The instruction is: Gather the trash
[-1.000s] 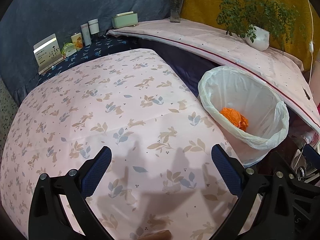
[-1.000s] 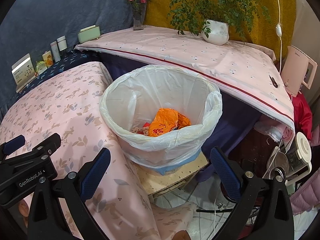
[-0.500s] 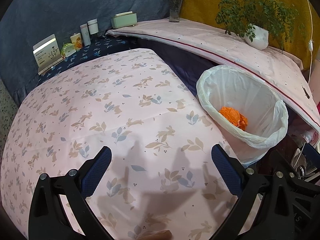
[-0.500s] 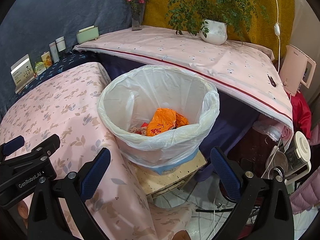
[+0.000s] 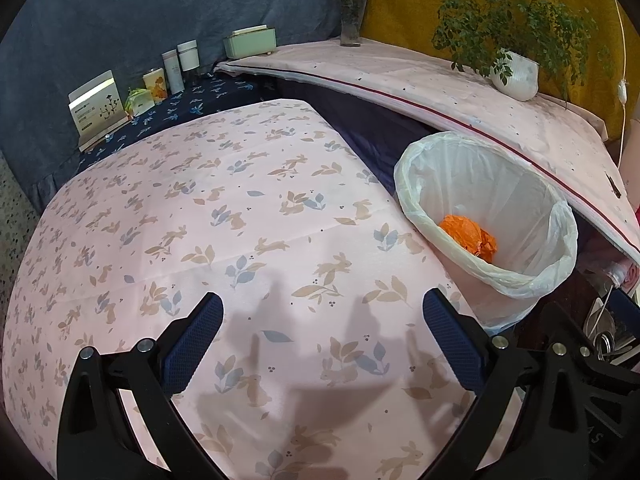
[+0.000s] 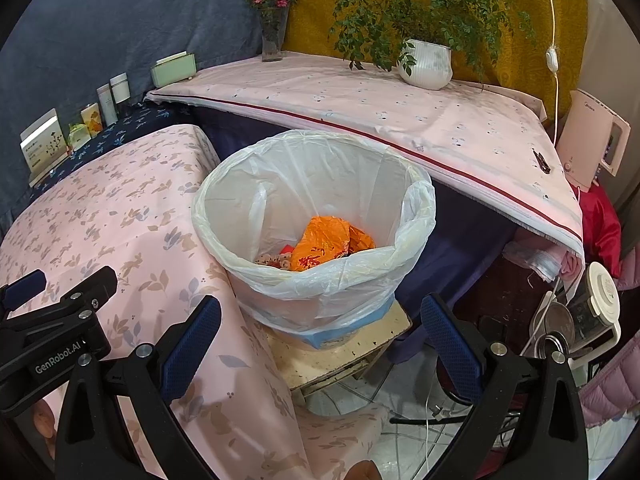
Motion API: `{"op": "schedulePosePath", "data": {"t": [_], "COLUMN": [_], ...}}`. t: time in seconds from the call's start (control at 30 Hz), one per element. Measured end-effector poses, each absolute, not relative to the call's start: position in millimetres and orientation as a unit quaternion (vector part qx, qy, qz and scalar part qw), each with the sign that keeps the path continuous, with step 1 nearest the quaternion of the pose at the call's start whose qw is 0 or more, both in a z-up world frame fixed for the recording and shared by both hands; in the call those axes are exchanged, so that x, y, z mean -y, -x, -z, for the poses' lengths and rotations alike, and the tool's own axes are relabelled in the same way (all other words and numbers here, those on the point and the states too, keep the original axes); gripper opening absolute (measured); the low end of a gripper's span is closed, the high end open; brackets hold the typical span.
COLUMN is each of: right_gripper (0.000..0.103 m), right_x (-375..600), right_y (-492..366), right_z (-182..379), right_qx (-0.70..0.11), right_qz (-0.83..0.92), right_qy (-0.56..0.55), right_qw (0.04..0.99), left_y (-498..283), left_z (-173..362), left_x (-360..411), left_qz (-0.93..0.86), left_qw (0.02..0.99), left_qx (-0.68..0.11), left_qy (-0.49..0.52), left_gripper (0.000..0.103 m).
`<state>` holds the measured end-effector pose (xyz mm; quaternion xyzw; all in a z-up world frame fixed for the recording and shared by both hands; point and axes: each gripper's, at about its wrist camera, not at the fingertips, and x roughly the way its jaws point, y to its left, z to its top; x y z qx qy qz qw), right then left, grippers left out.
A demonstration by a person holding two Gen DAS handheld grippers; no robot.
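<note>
A bin lined with a white plastic bag [image 6: 414,216] stands on a low wooden stand beside the pink rabbit-print table [image 5: 200,220]. Crumpled orange trash [image 6: 324,246] lies inside it, also seen in the left wrist view [image 5: 468,234], where the bin [image 5: 560,240] sits at the right. My left gripper [image 5: 322,340] is open and empty above the table's front part. My right gripper [image 6: 320,344] is open and empty, just in front of the bin. The left gripper's body [image 6: 60,328] shows at the left of the right wrist view.
A second pink-covered surface [image 6: 400,108] runs behind the bin, with a white plant pot [image 6: 426,64], a flower vase [image 6: 274,40] and a green box [image 6: 174,69]. Small bottles and a card [image 5: 98,104] stand at the back left. A kettle [image 6: 592,140] and cables are at the right.
Both views shift slightly: the bin has drifted a little left in the right wrist view. Both grippers stay open and empty.
</note>
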<state>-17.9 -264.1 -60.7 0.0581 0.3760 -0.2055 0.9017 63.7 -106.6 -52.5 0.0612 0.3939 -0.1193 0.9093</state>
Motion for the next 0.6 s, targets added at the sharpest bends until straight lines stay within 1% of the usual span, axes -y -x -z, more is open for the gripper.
{"op": "schedulePosePath", "data": {"t": [0.6], "right_gripper": [0.097], "right_x": [265.7], "right_y": [19.0], "right_z": [62.4], "right_qx": [-0.377], "right_qz": [0.206], "right_qy": [-0.057], "right_qw": [0.901], "left_y": [-62.9], "left_z": [53.1], "left_x": [106.1], "left_qz": [0.118], "left_qw": [0.910], "left_qx": [-0.392], "left_qy": [-0.063], "left_gripper": [0.096]}}
